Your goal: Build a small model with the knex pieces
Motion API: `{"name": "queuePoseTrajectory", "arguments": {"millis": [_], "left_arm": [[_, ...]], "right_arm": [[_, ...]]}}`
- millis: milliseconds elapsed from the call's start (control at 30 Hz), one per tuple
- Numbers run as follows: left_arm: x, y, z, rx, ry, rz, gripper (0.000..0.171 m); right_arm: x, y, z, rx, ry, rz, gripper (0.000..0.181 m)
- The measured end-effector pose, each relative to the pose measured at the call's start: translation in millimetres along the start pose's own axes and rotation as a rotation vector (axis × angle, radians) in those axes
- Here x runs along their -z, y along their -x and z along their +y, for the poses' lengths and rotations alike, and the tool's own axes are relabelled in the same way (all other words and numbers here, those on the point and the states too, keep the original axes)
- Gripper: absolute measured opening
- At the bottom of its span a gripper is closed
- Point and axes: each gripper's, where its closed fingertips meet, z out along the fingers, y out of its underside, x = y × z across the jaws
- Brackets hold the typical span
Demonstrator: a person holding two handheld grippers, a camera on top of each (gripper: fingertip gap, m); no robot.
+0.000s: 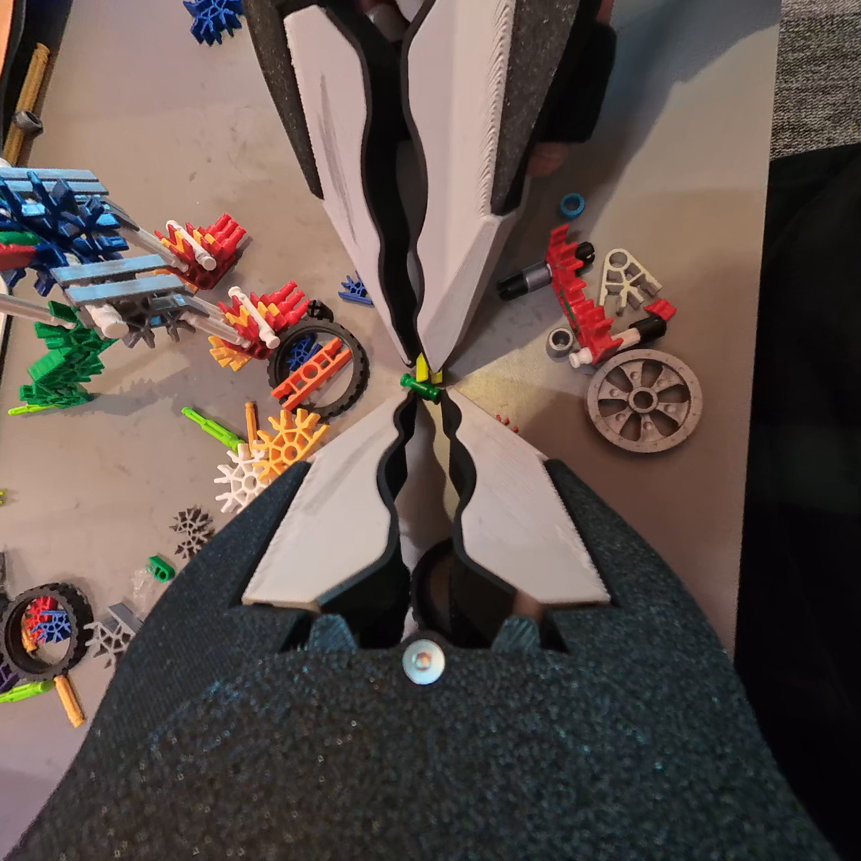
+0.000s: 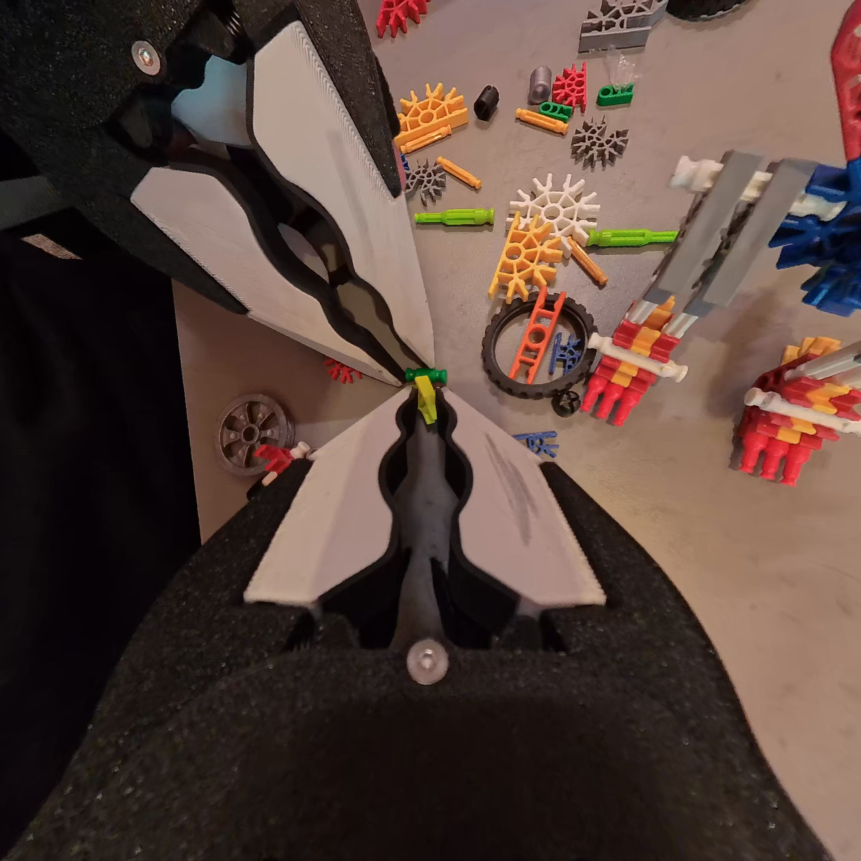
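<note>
Left gripper (image 1: 426, 401), white fingers with black wavy pads, jaws pinched nearly closed on a short dark-green plastic rod (image 1: 420, 386), held crosswise at the tips. Right gripper (image 2: 427, 396), same build, jaws nearly closed on a small yellow plastic clip connector (image 2: 425, 395); the yellow piece touches the green rod at its middle. The two grippers meet tip to tip above the grey tabletop (image 1: 153, 140), near its edge.

Landmark: black rubber tyre ring (image 1: 321, 368) lying flat on the table, with an orange ladder-shaped connector (image 1: 311, 373) and a small blue connector inside it. The green rod is just beside the tyre, on the side away from the model. The red-and-yellow legs of a blue, grey and white construction-toy model (image 1: 84, 261) stand next to the tyre. Yellow fan connector (image 1: 289, 442) and white snowflake connector (image 1: 240, 480) lie near the tyre. Grey spoked plastic wheel (image 1: 644, 400) lies well apart from the tyre, beyond the grippers, beside a red toothed strip (image 1: 580, 298).
</note>
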Motion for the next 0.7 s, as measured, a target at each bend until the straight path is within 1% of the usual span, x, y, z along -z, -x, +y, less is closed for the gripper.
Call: {"name": "queuePoseTrajectory", "arguments": {"millis": [400,700], "left_arm": [[-3.8,1.3,-3.0,-0.03,-0.003,0.004,0.004],[-4.9,-1.3,-5.3,-0.04,-0.006,0.017,0.004]], "right_arm": [[8.7,-8.4,4.0,-0.001,0.002,0.027,0.007],[10.2,-9.3,3.3,0.025,0.009,0.018,0.007]]}}
